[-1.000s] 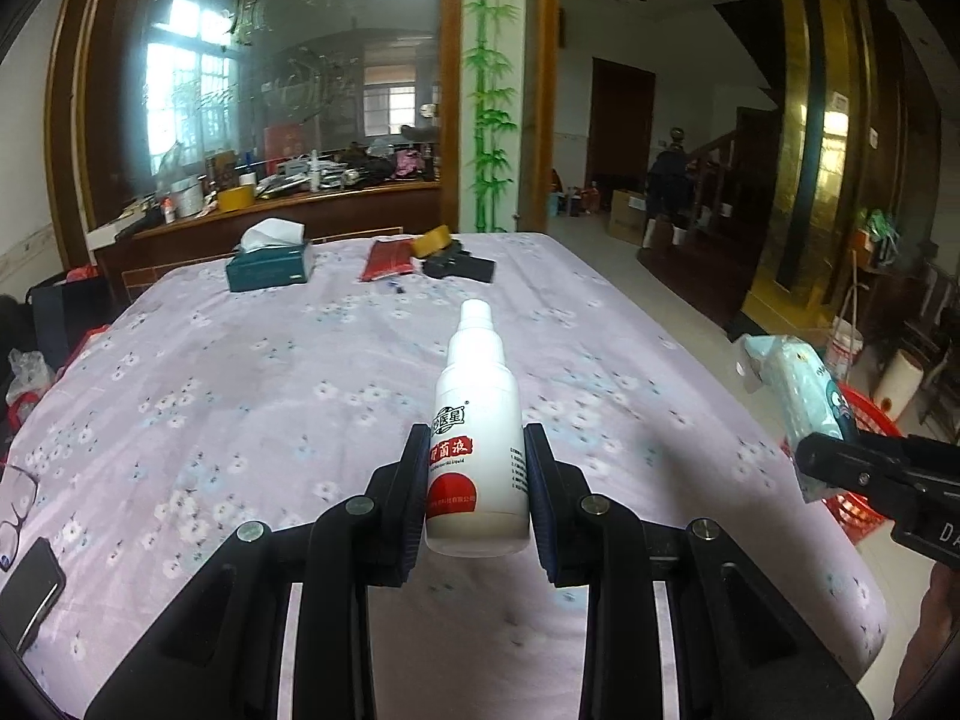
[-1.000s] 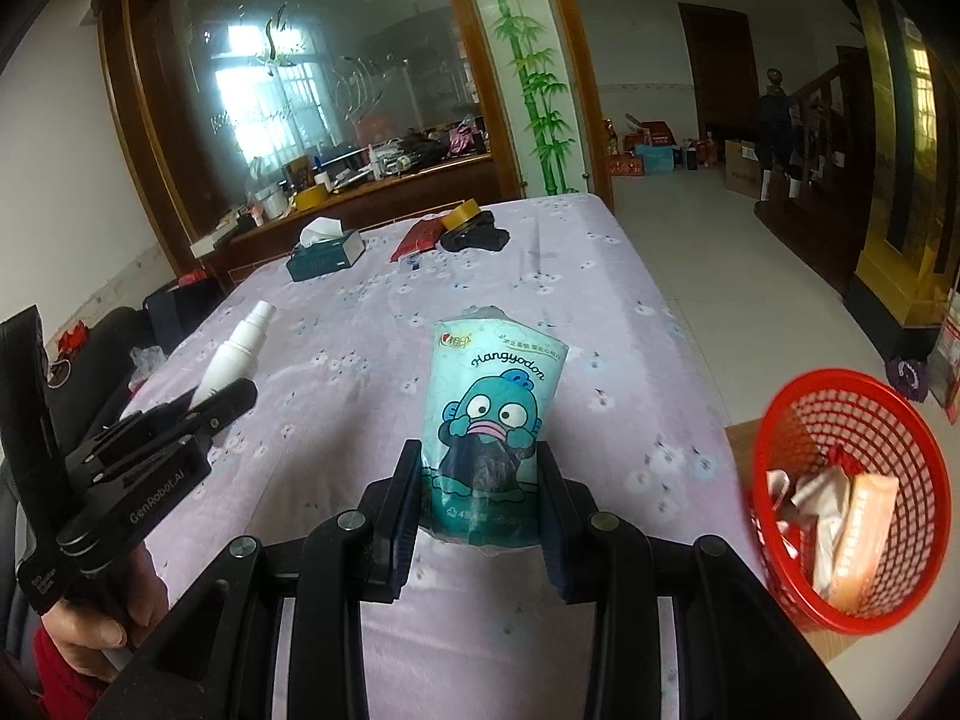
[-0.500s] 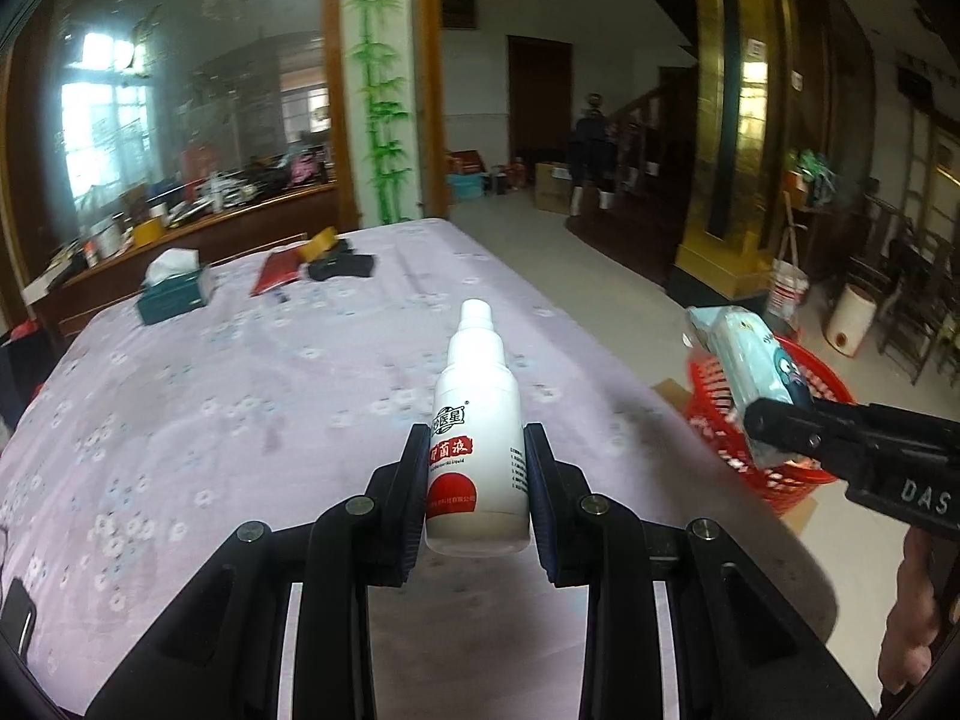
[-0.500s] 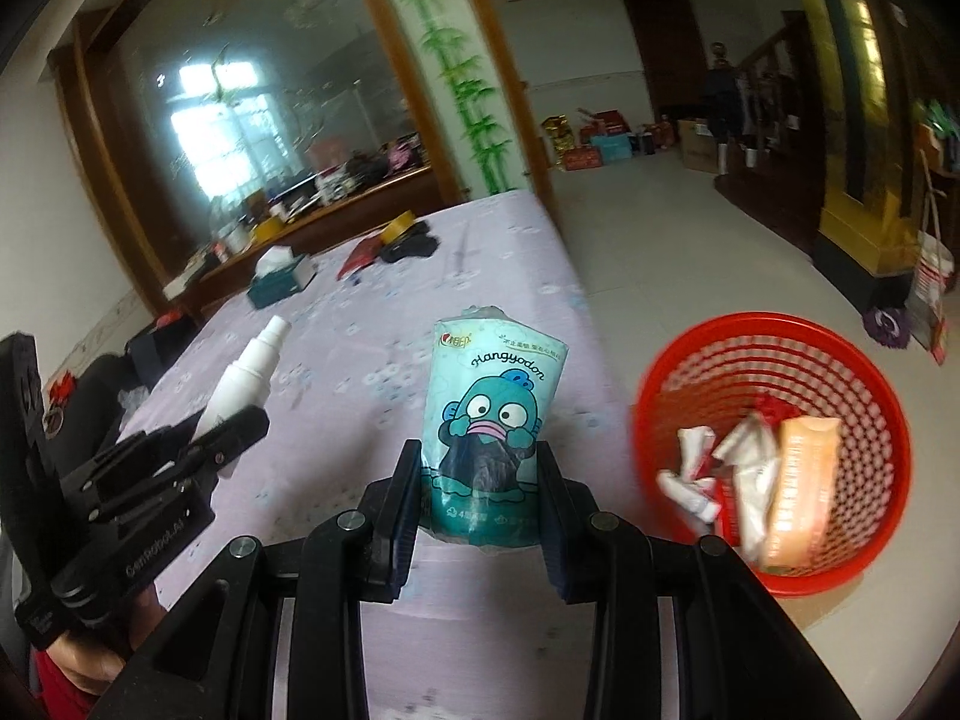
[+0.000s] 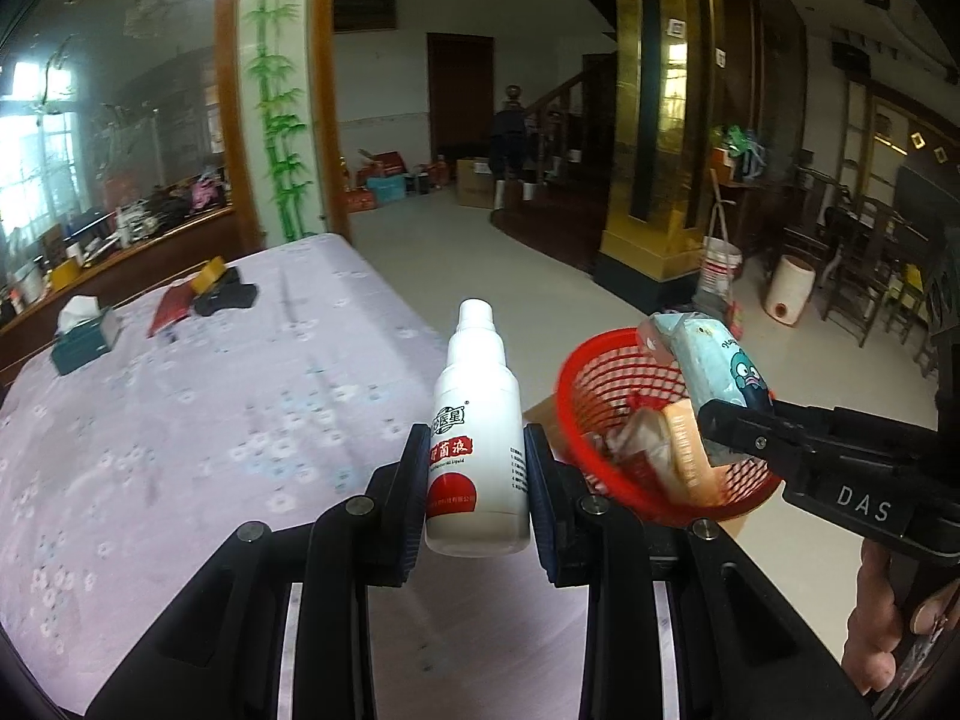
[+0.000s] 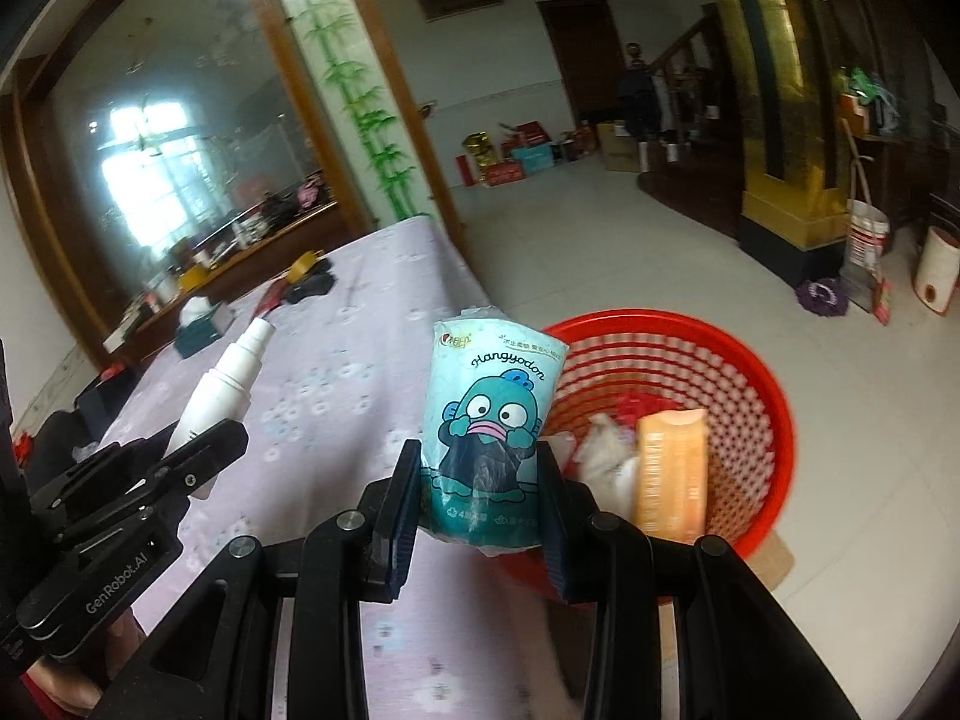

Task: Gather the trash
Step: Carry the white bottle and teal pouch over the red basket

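Observation:
My left gripper (image 5: 477, 483) is shut on a white spray bottle (image 5: 477, 432) with a red label, held upright over the table's right edge. The same bottle (image 6: 225, 384) shows at the left of the right wrist view. A teal tissue pack (image 6: 486, 420) printed with a cartoon fish is pinched in my right gripper (image 6: 480, 495), just left of the red mesh basket (image 6: 744, 372). In the left wrist view that pack (image 5: 711, 369) hangs over the basket (image 5: 576, 396). The basket on the floor holds an orange carton (image 6: 672, 474) and crumpled white wrappers (image 6: 606, 456).
A table with a lilac flowered cloth (image 5: 180, 420) carries a green tissue box (image 5: 84, 339), a red packet (image 5: 171, 309) and a black item (image 5: 225, 297) at its far end. Beyond the basket lie tiled floor (image 6: 630, 276), a gold pillar (image 5: 660, 150), buckets and chairs.
Both grippers have swung right from above the table toward the red basket, each keeping its object. The basket now lies much closer, right under the tissue pack.

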### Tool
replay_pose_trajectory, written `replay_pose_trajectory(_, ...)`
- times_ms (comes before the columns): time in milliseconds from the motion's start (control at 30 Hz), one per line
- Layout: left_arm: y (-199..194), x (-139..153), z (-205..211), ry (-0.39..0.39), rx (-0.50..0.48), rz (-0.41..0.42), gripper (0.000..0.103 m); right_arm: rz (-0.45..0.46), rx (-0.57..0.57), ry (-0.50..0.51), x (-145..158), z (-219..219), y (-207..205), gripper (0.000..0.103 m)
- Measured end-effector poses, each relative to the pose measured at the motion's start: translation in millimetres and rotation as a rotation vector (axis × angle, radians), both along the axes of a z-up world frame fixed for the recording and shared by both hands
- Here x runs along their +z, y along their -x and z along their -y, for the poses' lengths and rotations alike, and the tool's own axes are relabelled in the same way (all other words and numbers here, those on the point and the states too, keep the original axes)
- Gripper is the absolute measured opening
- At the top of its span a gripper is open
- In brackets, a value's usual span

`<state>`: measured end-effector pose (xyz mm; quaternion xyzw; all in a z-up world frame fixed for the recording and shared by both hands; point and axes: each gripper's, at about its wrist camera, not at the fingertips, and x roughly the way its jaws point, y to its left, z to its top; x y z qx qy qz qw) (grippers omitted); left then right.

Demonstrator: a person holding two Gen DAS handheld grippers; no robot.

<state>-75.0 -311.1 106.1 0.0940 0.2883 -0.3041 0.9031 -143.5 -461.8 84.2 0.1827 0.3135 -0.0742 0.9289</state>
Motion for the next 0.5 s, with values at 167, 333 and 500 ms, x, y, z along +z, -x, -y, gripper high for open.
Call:
replay_pose_trajectory(167,-6,-3,26,0.0,-0.046,-0.02,0.029,0.002,-0.054,-0.007,0,25,9,0.038)
replay_pose_trajectory(333,-8,-6,54,0.0,-0.091,-0.051,0.029,-0.005,-0.089,-0.019,-3,43,11,0.038)
replay_pose_trajectory(500,-10,-11,77,-0.016,-0.118,-0.062,0.029,-0.008,-0.107,-0.032,-5,58,13,0.038)
